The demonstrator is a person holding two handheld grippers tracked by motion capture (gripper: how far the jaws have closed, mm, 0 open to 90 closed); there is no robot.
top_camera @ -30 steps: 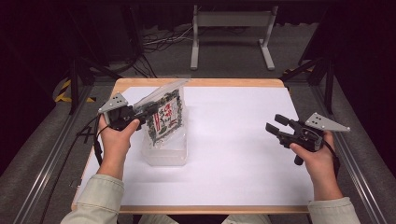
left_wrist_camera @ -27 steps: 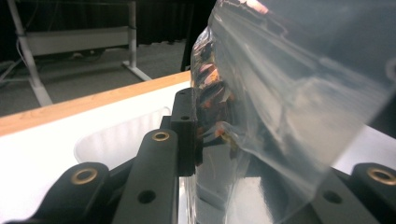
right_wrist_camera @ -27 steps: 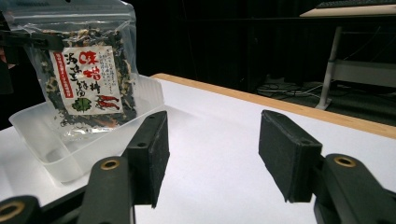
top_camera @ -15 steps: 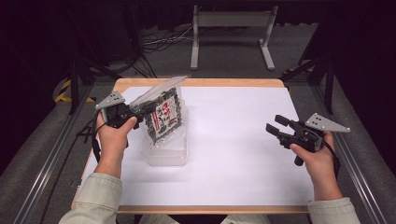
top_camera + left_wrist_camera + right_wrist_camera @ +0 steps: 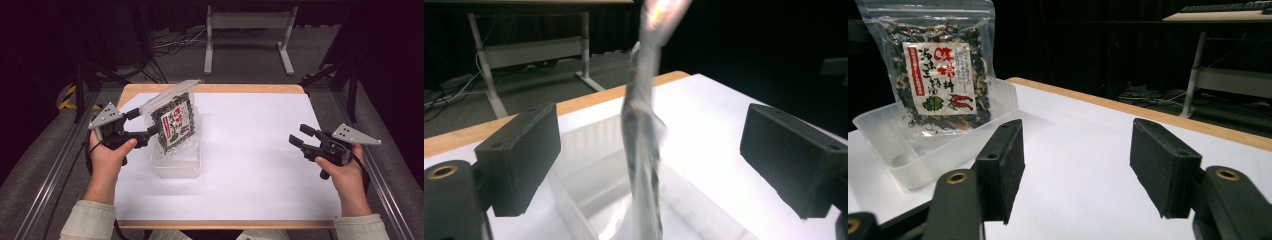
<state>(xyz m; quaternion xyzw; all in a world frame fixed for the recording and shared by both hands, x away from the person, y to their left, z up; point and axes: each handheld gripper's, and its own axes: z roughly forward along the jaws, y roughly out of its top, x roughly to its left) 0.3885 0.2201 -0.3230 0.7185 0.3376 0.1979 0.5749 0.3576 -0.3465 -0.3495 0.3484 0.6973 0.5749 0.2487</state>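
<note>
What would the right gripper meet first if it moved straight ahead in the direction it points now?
Probably the clear plastic container, with the pouch of dried seaweed mix standing in it. The right gripper, jaws open, points left across bare white tabletop toward them; its own view puts them left of centre, so it might pass just beside them.

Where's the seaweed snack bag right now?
In the high view the bag stands on edge in the clear plastic tub at the table's left side, between the open jaws of the left gripper.

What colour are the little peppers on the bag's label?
Red, on the bag; clearest in the right gripper view.
</note>
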